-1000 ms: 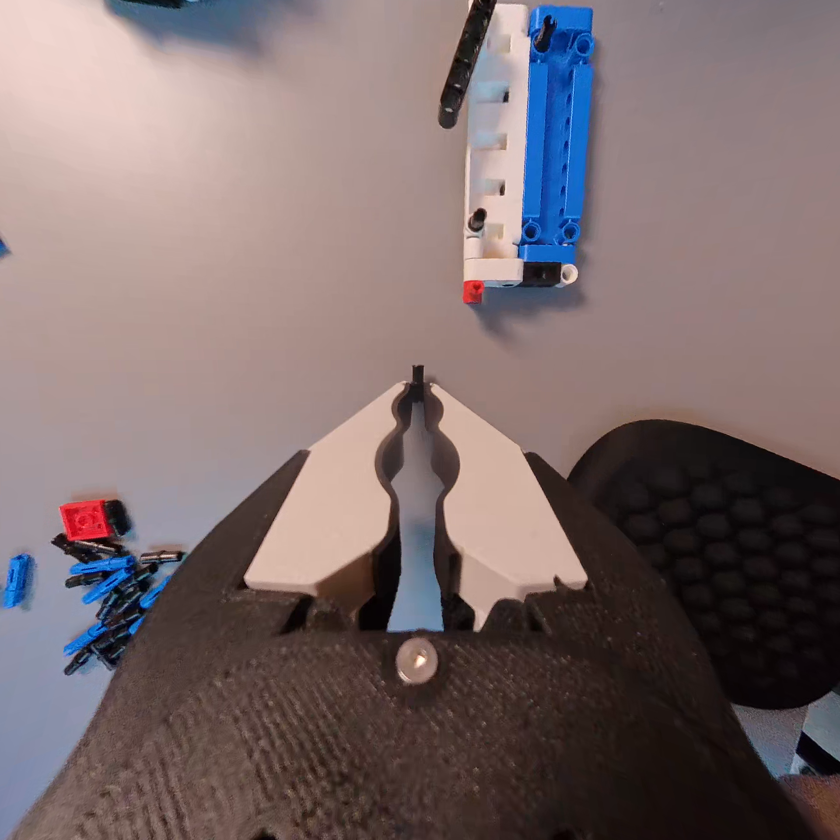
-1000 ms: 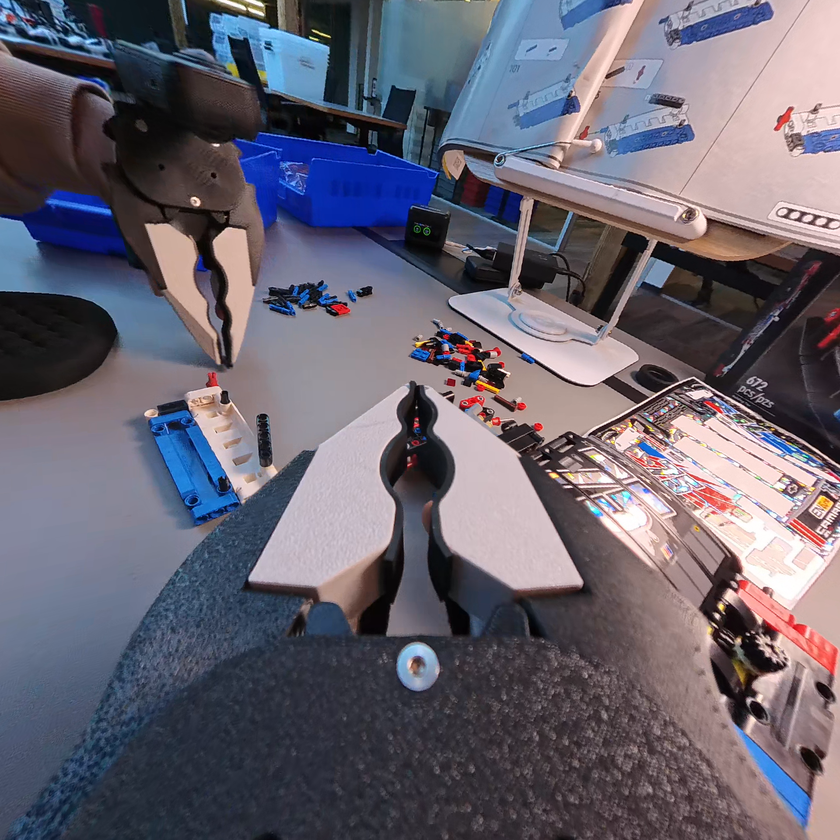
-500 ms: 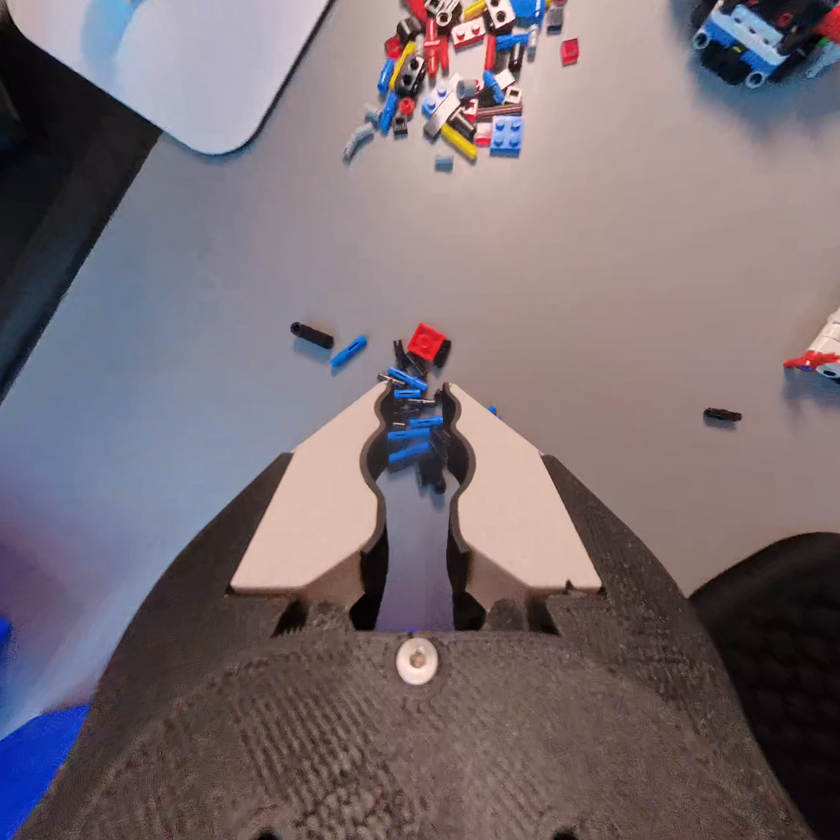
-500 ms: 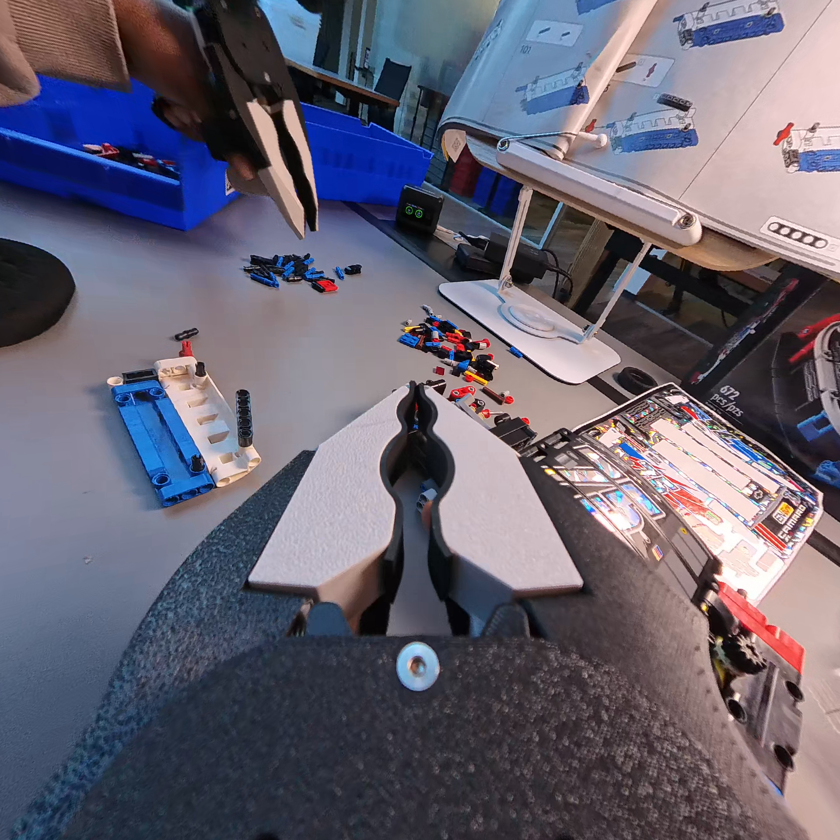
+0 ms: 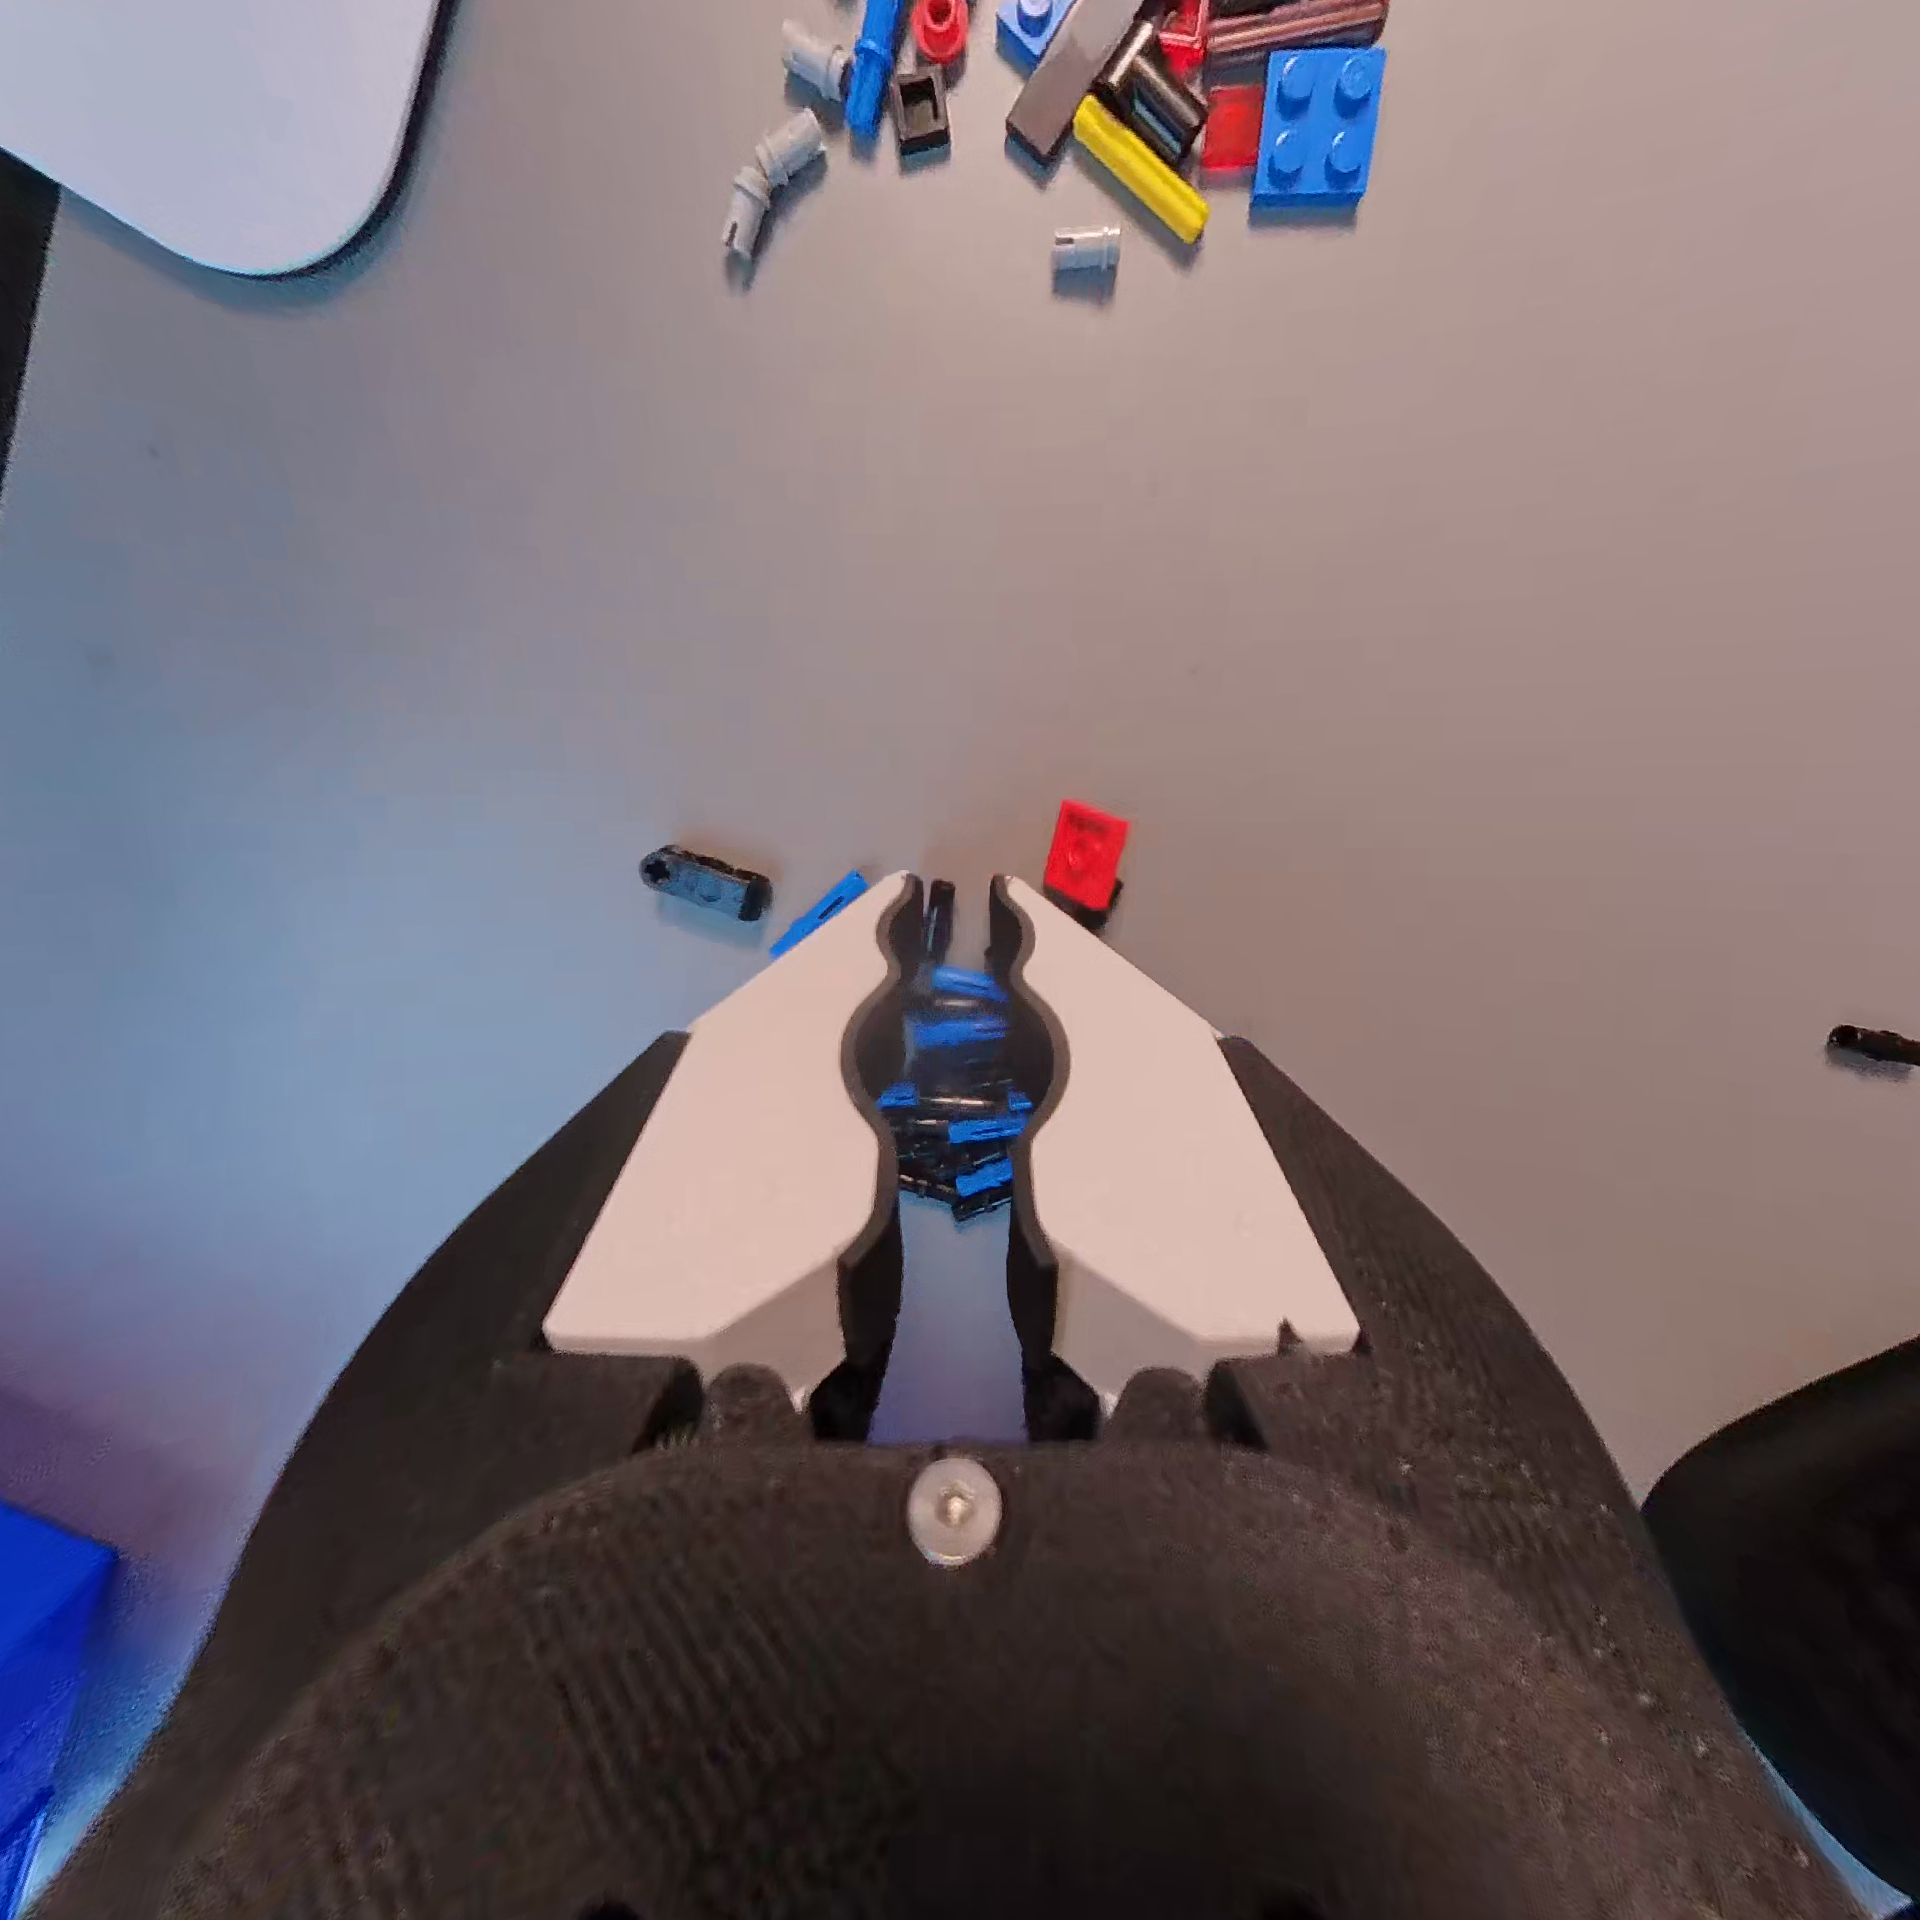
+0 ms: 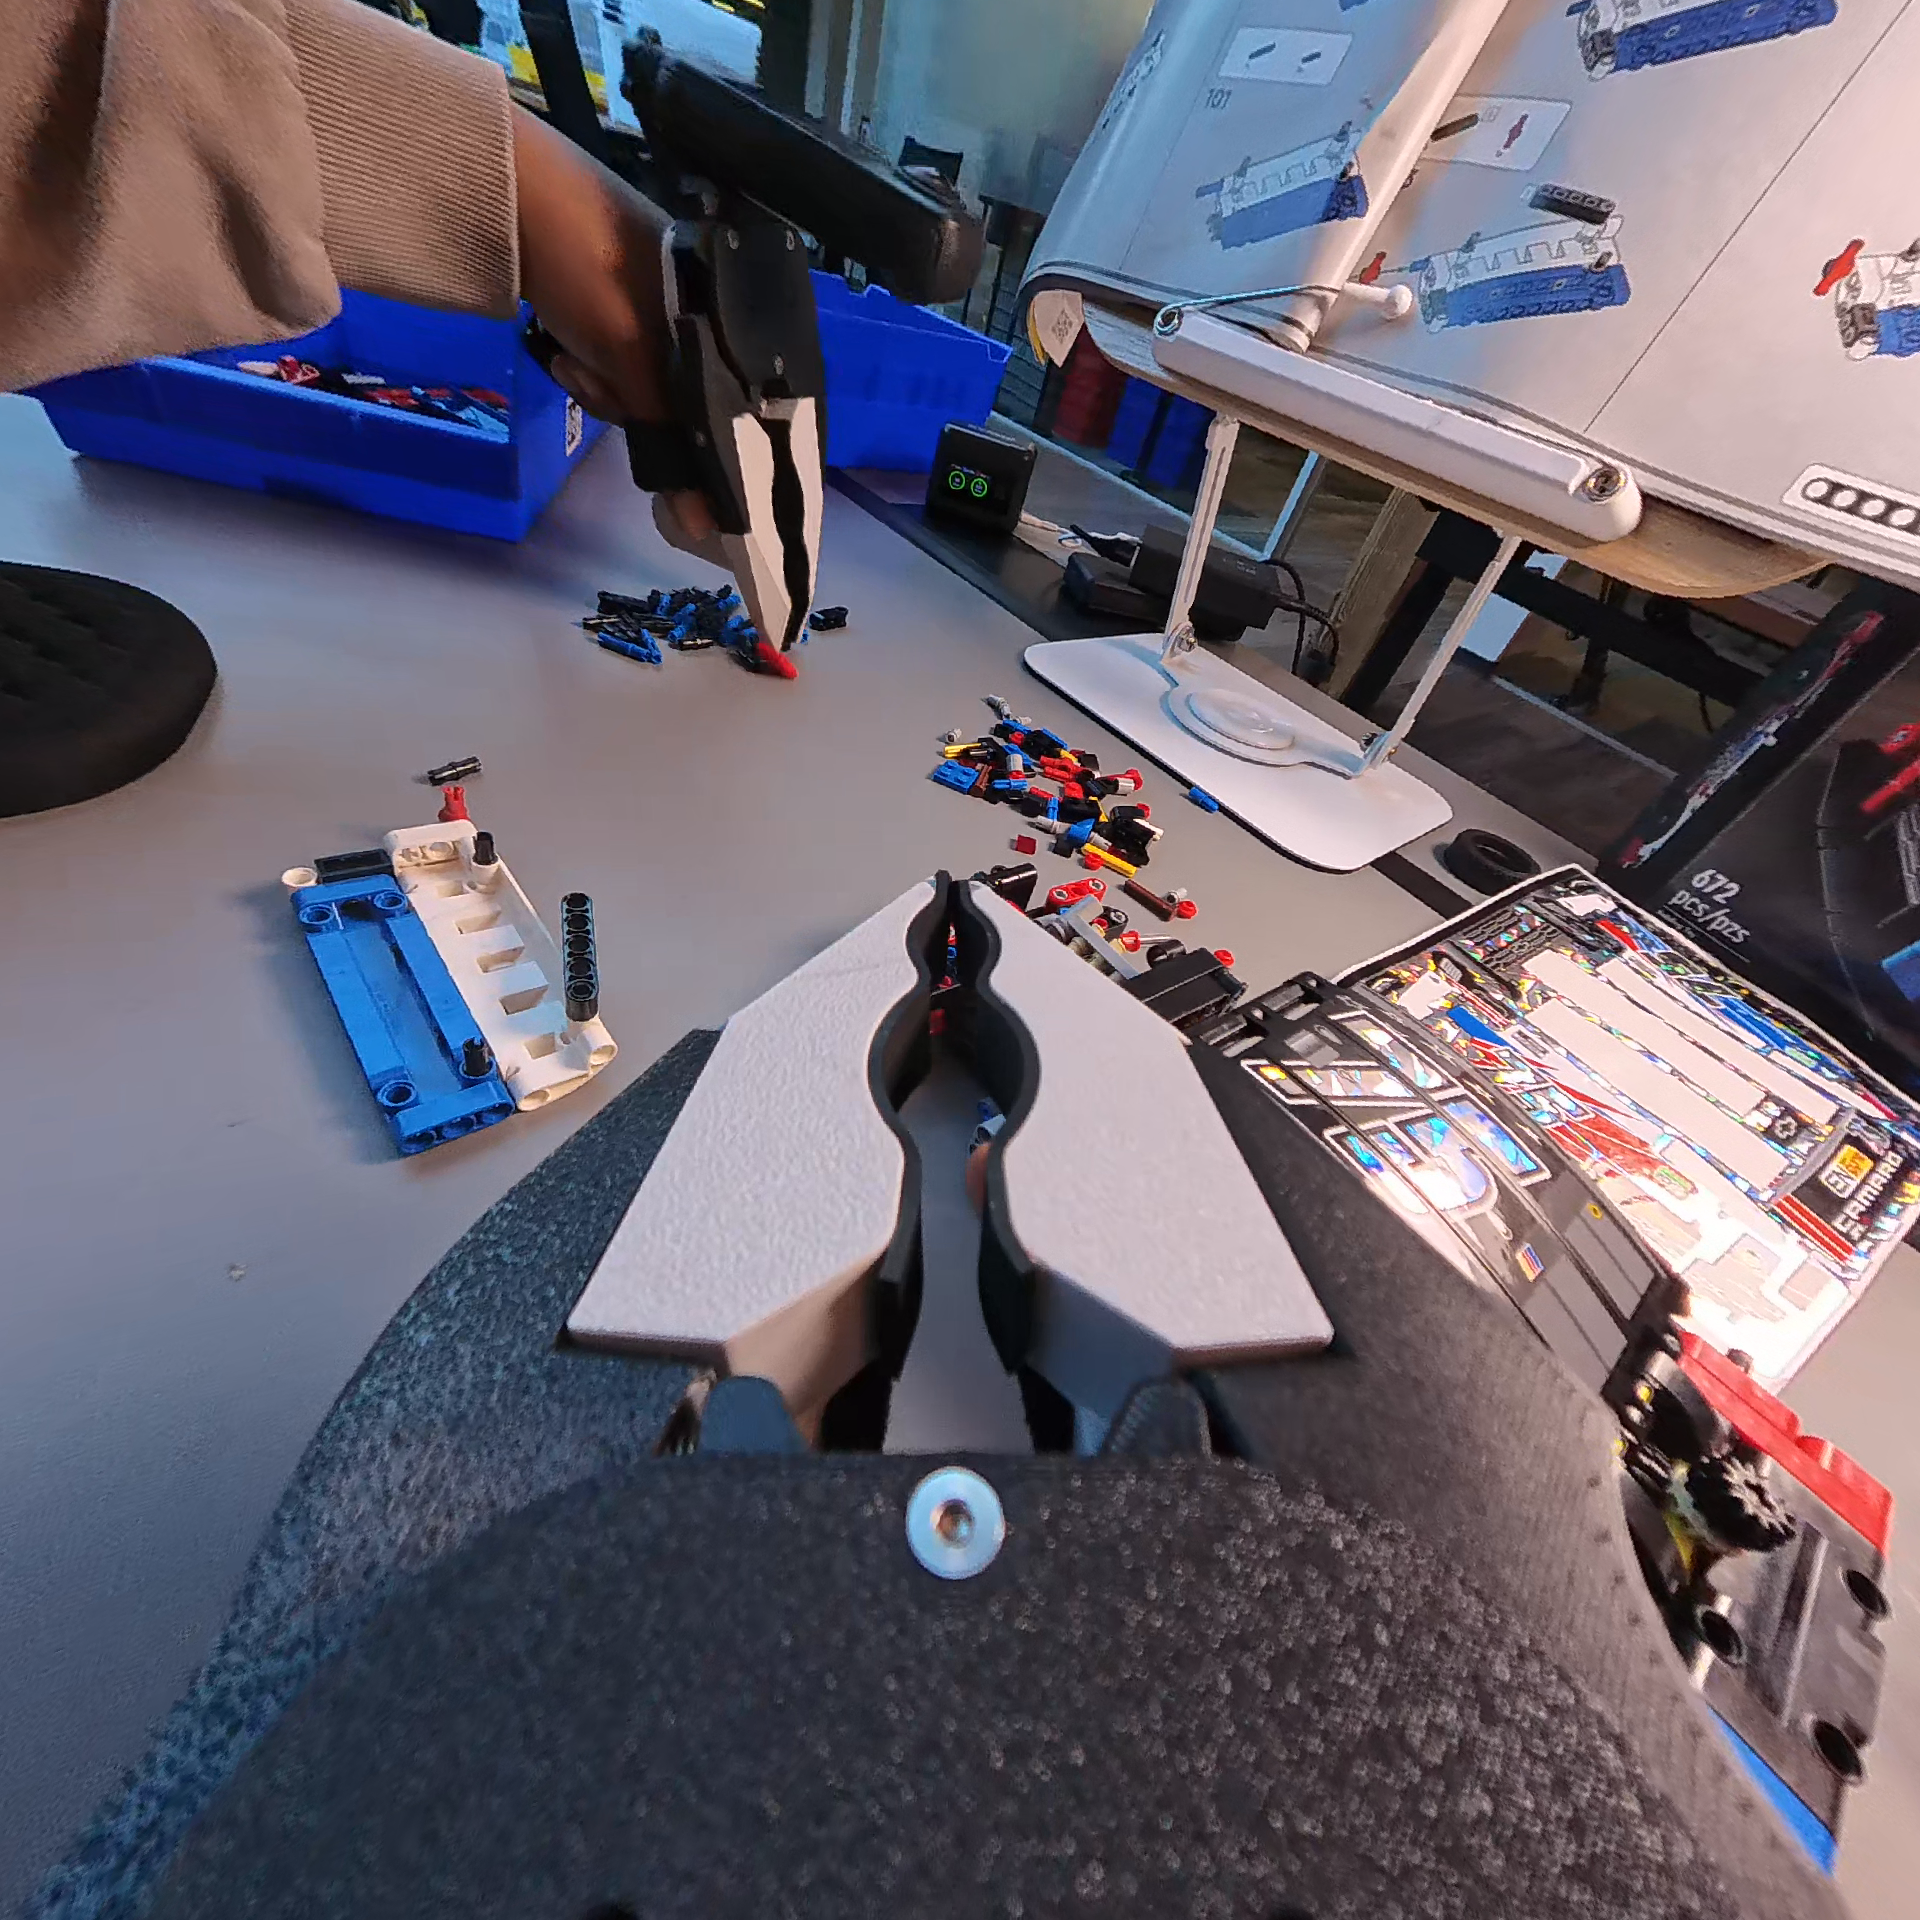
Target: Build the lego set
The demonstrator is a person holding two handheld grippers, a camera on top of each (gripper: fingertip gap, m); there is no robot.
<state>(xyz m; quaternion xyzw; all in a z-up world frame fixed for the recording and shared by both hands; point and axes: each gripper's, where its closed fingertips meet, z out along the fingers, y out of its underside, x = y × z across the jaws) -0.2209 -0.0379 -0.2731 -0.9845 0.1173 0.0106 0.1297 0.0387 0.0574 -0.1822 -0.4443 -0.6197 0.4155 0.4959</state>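
My left gripper [image 5: 951, 888] is slightly open, tips down over a small pile of blue and black pins [image 5: 951, 1049]. One black pin [image 5: 938, 909] stands between the tips beside the left pad, with a gap to the right pad. A red plate [image 5: 1086, 860] lies just right of the tips, and a short black beam [image 5: 707, 883] and a blue pin [image 5: 821, 909] lie to the left. The right wrist view shows this gripper [image 6: 784, 634] at the pile. My right gripper [image 6: 954, 894] is shut, hovering near the blue and white assembly [image 6: 436, 987]. A loose black pin [image 6: 454, 771] lies beyond that assembly.
A mixed pile of loose parts [image 6: 1060, 790] lies beside the white stand base [image 6: 1236, 738] that holds the instruction booklet [image 6: 1558, 208]. A sticker sheet [image 6: 1610, 1091] and a black car section [image 6: 1766, 1507] lie at the right. Blue bins [image 6: 312, 447] and a black round pad [image 6: 83, 686] are at the left. The gap from one gripper's tips to the other's is roughly 30 centimeters. The black car section [image 6: 1766, 1507] sits 15 centimeters or so from the ends of my right fingers.
My left gripper was shut on a black pin above the assembly. It let the pin go beside the assembly, moved to the pin pile, opened and lowered. The right gripper stayed shut.
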